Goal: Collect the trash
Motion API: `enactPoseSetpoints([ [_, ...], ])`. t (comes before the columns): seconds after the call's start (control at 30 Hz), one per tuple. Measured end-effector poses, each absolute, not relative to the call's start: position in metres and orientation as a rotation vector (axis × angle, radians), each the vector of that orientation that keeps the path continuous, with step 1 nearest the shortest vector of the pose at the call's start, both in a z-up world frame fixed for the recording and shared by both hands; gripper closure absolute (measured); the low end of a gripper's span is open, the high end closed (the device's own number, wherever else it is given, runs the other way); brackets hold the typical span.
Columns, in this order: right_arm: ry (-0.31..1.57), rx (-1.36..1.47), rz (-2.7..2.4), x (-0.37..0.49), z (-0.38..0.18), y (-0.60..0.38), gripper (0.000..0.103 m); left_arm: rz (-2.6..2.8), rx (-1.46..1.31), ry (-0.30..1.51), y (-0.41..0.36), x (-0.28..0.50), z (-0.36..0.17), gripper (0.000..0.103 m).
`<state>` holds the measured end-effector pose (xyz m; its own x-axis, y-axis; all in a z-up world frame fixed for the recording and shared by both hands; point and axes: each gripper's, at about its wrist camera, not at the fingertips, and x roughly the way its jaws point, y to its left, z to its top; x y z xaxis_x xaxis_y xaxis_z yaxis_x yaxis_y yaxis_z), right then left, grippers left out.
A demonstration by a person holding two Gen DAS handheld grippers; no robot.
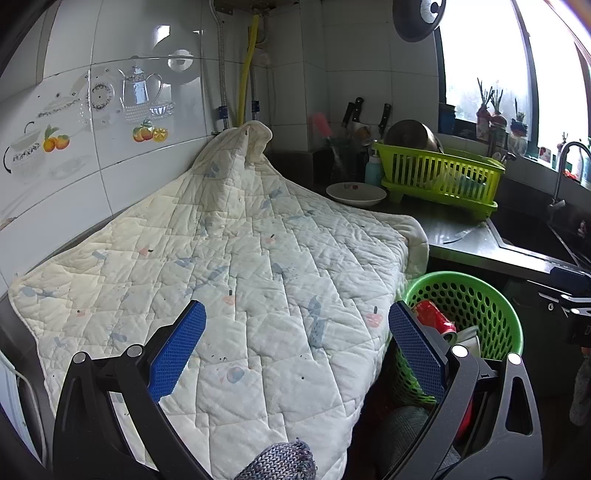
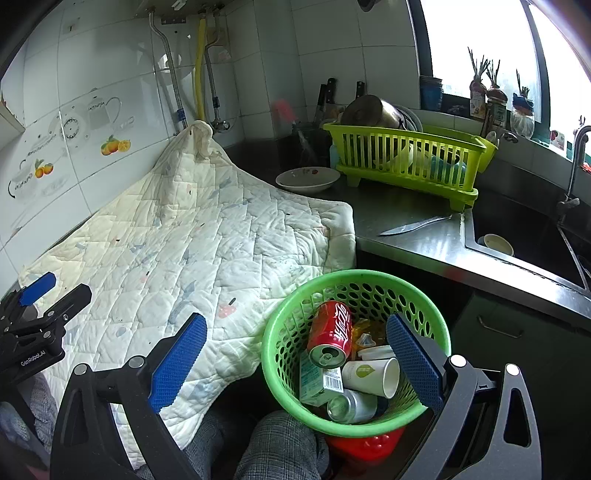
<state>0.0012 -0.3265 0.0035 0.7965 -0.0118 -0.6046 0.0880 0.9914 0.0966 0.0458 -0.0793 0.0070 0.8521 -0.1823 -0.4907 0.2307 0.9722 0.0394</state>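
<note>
quilt (image 2: pixel 207 236): soft stitched cloth, matt
basket (image 2: pixel 295 317): glossy green plastic, perforated
can (image 2: pixel 330 332): shiny red metal
cup (image 2: pixel 369 374): matt white paper
counter (image 2: pixel 417 243): smooth brushed metal, reflective
wall tiles (image 2: pixel 110 74): glossy white ceramic
tool pads (image 2: pixel 179 358): rough blue rubber

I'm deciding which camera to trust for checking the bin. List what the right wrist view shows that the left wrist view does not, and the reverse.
Only the right wrist view shows the basket's full load: paper cup, carton, silver can; also the cup in the sink, the whole knife, and the left gripper.

Only the left wrist view shows the dark round object hanging by the window.

Both show the green basket, red can, quilted cloth, dish rack and white bowl.
</note>
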Motion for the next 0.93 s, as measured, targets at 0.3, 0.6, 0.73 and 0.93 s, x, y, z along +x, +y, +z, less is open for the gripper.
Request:
enactPoseSetpoints([
  [0.3,0.649,0.125,-0.053,0.0027,0.0036,-0.3243,0.008,-0.226,0.109,0.506,-0.0815,0.0469,0.0075,0.005],
  [0.6,0.652,0.125,-0.054,0.0034,0.0034,-0.3233,0.008,-0.231,0.110,0.503,-0.0816,0.0481,0.0064,0.005],
  [0.73,0.655,0.126,-0.054,0.0036,0.0028,-0.3232,0.008,-0.232,0.110,0.507,-0.0817,0.0486,0.0062,0.005],
  [0.93,0.657,0.129,-0.056,0.0035,0.0004,-0.3206,0.008,-0.231,0.110,0.511,-0.0808,0.0511,0.0055,0.005],
])
